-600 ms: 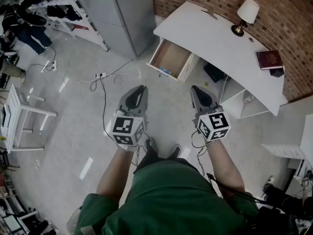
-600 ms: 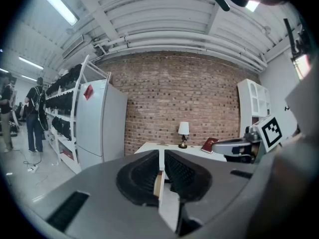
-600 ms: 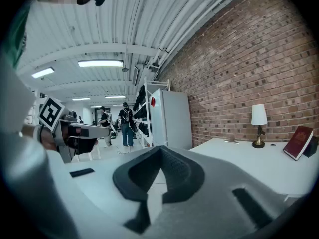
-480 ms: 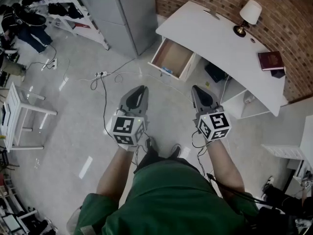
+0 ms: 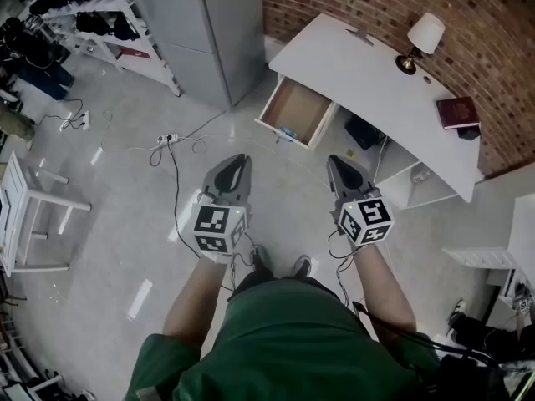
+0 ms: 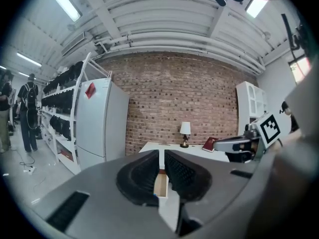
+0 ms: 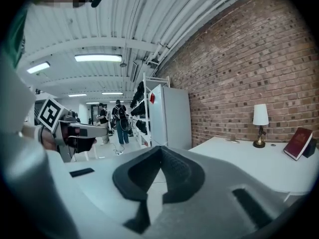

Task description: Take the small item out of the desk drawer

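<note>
Left gripper (image 5: 237,160) jaws narrowly apart, right gripper (image 5: 338,162) jaws together, both empty; desk drawer (image 5: 297,107) open ahead

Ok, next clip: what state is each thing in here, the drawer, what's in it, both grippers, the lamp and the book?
Desk drawer: pulled open.
Small blue item: lying in the drawer, near its front.
Left gripper: jaws a narrow slit apart, empty.
Right gripper: shut, empty.
Lamp: upright on the white desk.
Red book: closed.
</note>
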Demonstrator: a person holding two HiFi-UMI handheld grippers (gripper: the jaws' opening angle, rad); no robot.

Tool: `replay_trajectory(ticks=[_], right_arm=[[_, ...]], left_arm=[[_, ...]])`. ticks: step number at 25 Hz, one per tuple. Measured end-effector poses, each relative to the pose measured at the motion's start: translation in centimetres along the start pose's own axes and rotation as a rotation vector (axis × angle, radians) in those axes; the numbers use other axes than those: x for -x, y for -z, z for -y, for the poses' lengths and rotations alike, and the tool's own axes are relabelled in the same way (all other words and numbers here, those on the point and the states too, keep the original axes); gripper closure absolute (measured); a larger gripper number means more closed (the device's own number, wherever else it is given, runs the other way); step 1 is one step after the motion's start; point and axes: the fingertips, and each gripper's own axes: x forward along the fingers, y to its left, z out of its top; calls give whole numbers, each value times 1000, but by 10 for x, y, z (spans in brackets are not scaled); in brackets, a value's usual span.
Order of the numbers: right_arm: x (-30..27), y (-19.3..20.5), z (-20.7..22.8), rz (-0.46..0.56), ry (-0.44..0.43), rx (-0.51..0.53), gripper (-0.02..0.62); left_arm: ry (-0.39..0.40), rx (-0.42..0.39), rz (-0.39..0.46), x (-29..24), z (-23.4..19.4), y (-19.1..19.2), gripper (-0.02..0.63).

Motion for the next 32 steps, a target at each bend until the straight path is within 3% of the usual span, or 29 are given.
replay_trajectory(ticks=[11,19,32], right_arm=[[-55,-14,-39,-39,77,70,591],[-75,-12,-36,-66,92,93,591],[-134,-9,17,-49,39,49,591]], left_arm=[[43,5,24,4,-87,-4,577],[80,32,18,-14,-94,2,577],[22,-2,-16,-81,-111,-6,577]])
